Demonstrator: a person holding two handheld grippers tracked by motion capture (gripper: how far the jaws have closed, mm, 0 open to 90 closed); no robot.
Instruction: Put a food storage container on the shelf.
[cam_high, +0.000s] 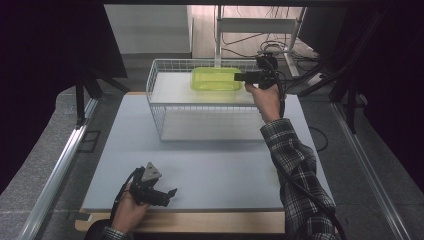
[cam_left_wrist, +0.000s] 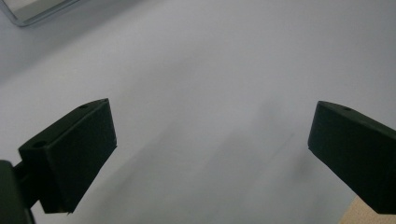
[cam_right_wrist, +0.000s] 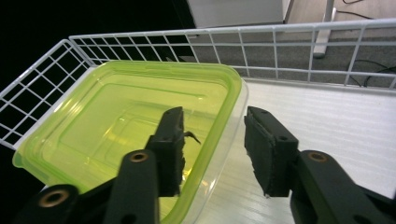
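Inside the white wire basket (cam_high: 165, 107), my right gripper (cam_right_wrist: 212, 144) straddles the rim of the green container (cam_right_wrist: 116, 126).

One jaw sits inside the container and the other outside its wall, with a gap on both sides, so the pads are apart and grip nothing. The container rests on the basket's white floor, toward the far side of the basket, and I can read no label or writing on it. Well in front of the basket, near the close edge of the grey table (cam_high: 225, 170), my left gripper (cam_high: 167, 195) hovers with its jaws spread wide over bare surface.
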